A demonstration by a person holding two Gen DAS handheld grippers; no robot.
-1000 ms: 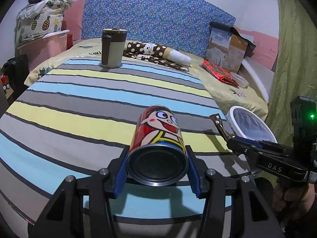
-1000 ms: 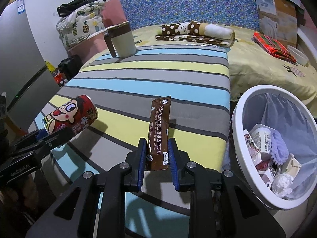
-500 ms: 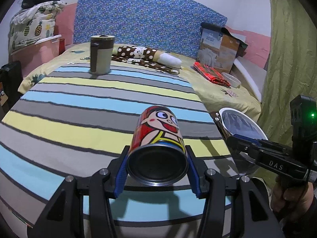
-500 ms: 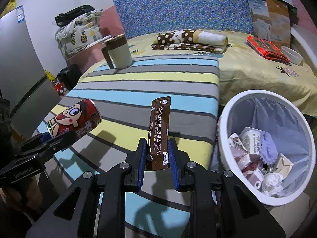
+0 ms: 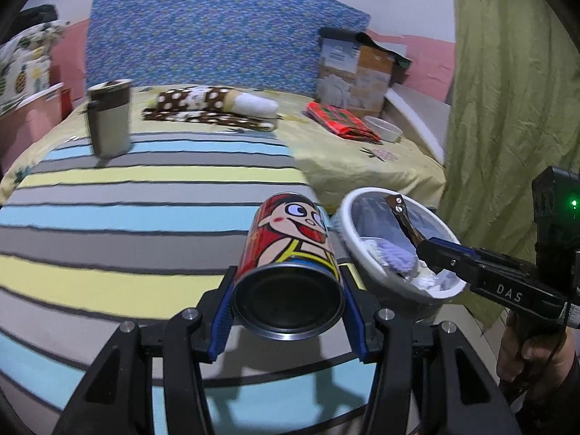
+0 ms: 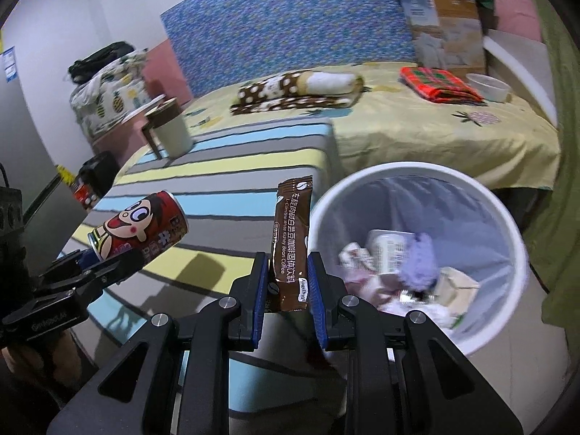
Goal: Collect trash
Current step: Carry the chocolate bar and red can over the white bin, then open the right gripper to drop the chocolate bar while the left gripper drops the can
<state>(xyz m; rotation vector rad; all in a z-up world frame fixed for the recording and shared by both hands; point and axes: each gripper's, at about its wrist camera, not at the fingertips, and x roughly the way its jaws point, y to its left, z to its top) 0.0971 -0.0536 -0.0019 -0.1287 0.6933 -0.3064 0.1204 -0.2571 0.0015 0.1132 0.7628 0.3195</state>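
While both hands carry their loads: the view has swung from the striped bed toward the bin.
Change: the white waste bin [image 6: 514, 239] now fills far more of the right wrist view than a second ago, and in the left wrist view it has slid in just beside the can.
Left gripper [image 5: 288, 311]: fingers [image 5: 221, 317] clamped on the cartoon-printed drink can [image 5: 290, 250], held lying along them, above the striped bedspread [image 5: 108, 224] near its edge.
Right gripper [image 6: 288, 297]: fingers nearly together, pinching the brown coffee sachet [image 6: 291, 243] by its lower end, upright, beside the bin's rim.
Bin contents: crumpled wrappers and a purple wad.
Meaning: likely the carry phase is ending; the sachet seems closest to release, the can needs further travel.
Untouched: lidded mug [image 5: 108, 116] on the bed.
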